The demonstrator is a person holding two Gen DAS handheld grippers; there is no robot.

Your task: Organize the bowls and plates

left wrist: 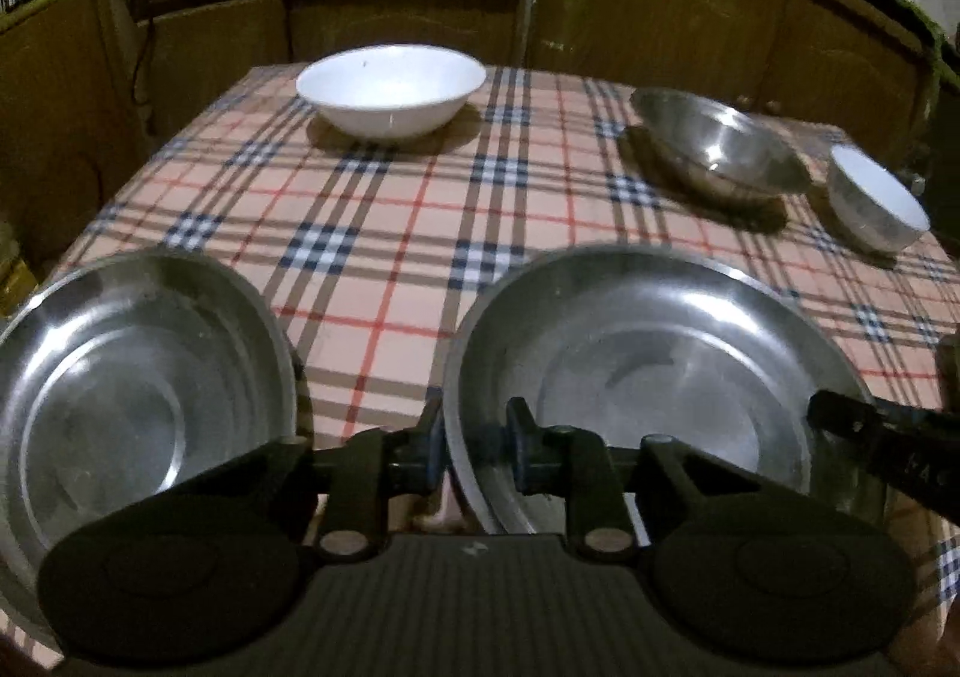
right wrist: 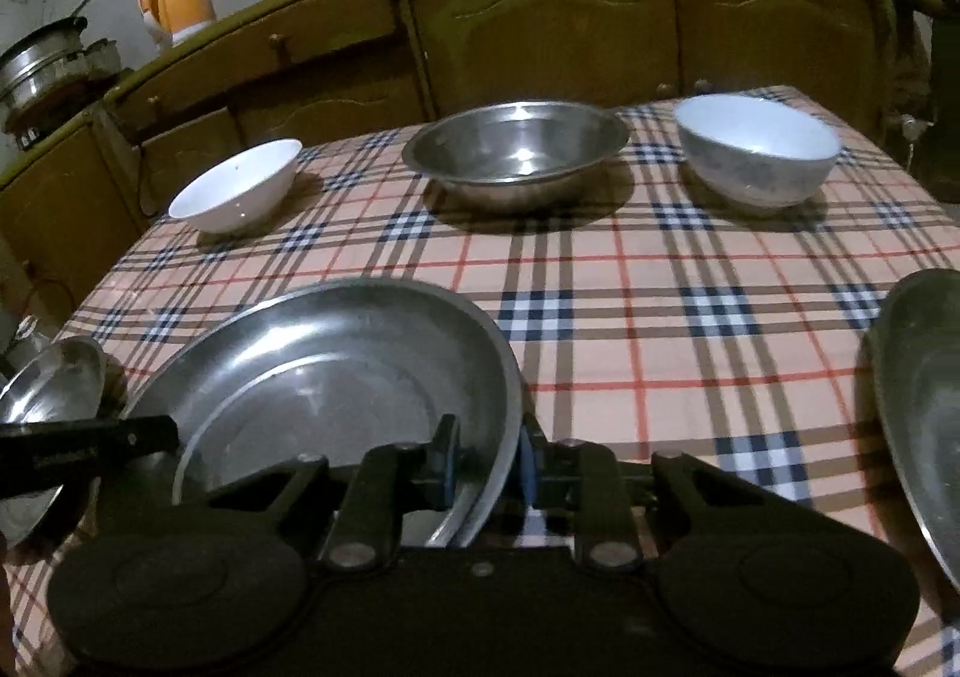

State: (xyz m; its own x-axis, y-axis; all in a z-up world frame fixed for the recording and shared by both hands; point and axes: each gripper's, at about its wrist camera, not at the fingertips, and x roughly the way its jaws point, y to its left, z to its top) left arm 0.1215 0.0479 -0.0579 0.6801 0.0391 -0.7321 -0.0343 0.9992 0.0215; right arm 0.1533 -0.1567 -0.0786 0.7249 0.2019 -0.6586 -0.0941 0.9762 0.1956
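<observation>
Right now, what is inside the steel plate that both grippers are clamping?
The steel plate looks empty: bare metal with reflections. One finger of the left gripper and one of the right gripper reach over its rim, covering small patches near the edge.

Table in plaid tablecloth (right wrist: 600, 317), three steel plates (right wrist: 336, 365), three bowls (right wrist: 516, 152)

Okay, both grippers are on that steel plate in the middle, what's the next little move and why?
Probably lift the middle plate slightly, both hands together and level. The left gripper and right gripper are shut on its opposite rims, and it seems to rest on the tablecloth beside another steel plate, whose rim it must clear before stacking.
</observation>
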